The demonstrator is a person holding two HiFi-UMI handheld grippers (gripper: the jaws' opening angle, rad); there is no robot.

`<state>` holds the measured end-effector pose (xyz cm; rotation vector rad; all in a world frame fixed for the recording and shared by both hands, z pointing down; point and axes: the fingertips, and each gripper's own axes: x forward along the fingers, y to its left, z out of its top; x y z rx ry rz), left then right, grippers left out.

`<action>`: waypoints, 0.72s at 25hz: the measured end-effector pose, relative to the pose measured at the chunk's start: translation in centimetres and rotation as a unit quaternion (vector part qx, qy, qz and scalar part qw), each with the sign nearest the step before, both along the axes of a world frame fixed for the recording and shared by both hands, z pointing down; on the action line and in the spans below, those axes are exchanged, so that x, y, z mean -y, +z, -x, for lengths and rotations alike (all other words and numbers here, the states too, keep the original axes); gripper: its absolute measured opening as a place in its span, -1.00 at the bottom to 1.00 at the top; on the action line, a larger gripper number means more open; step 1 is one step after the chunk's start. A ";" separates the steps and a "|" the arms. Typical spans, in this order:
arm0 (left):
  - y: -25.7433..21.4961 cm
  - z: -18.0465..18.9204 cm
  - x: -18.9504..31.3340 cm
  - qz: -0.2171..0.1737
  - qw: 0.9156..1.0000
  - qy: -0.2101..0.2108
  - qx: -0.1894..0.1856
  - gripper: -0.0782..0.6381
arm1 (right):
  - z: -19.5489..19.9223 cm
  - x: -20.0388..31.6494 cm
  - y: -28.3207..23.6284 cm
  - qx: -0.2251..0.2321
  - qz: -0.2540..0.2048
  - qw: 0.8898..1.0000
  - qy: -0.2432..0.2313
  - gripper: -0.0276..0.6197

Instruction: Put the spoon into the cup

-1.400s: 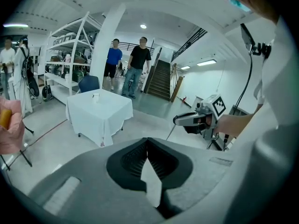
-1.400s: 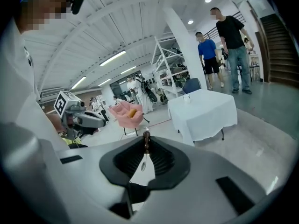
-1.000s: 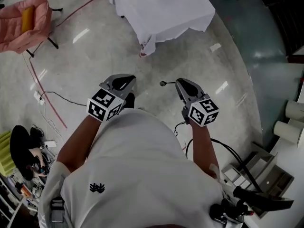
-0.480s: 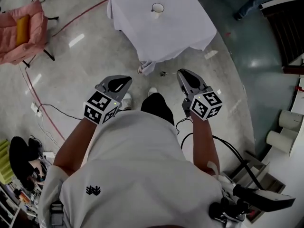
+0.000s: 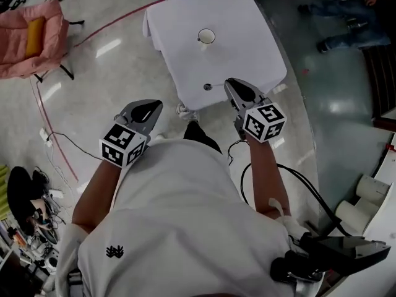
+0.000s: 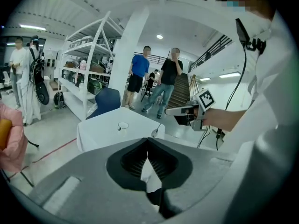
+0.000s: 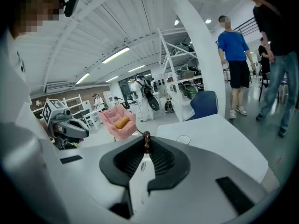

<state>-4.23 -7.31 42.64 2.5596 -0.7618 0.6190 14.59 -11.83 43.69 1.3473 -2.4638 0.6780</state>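
A white cup (image 5: 206,36) stands near the middle of the table's white cloth (image 5: 247,36). My right gripper (image 5: 228,84) hovers at the table's near edge, shut on a thin spoon (image 5: 209,86) whose bowl sticks out to the left. In the right gripper view the spoon's dark end (image 7: 146,138) shows at the jaw tips of that gripper (image 7: 146,144), with the cup (image 7: 183,139) beyond. My left gripper (image 5: 153,105) is lower left, over the floor, shut and empty. From the left gripper (image 6: 147,142) I see the cup (image 6: 123,125) and the spoon (image 6: 154,133).
A pink chair (image 5: 31,33) stands at the far left, with cables (image 5: 62,129) on the floor. Two people (image 6: 138,78) stand behind the table beside a blue chair (image 6: 108,101). White shelving (image 6: 88,73) is at the left. Rolls (image 5: 365,193) and equipment sit at the right.
The person has walked up to the table: the table and cup came nearer, and both grippers moved forward. The right one, with the spoon, now reaches the table's edge.
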 end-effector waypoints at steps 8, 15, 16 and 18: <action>0.6 -3.8 5.3 0.012 0.997 -0.079 0.017 -0.75 | -3.4 10.4 1.8 0.010 0.001 0.998 -0.063 -0.78; 1.3 -5.9 7.8 0.012 0.991 -0.130 0.031 -0.75 | -5.8 17.7 5.3 0.011 0.010 0.997 -0.082 -0.78; 1.3 -5.9 8.1 0.013 0.990 -0.140 0.033 -0.75 | -5.9 18.4 5.7 0.012 0.013 0.996 -0.085 -0.78; 1.1 -5.9 8.6 0.016 0.987 -0.157 0.036 -0.75 | -6.0 19.9 6.4 0.011 0.019 0.995 -0.092 -0.78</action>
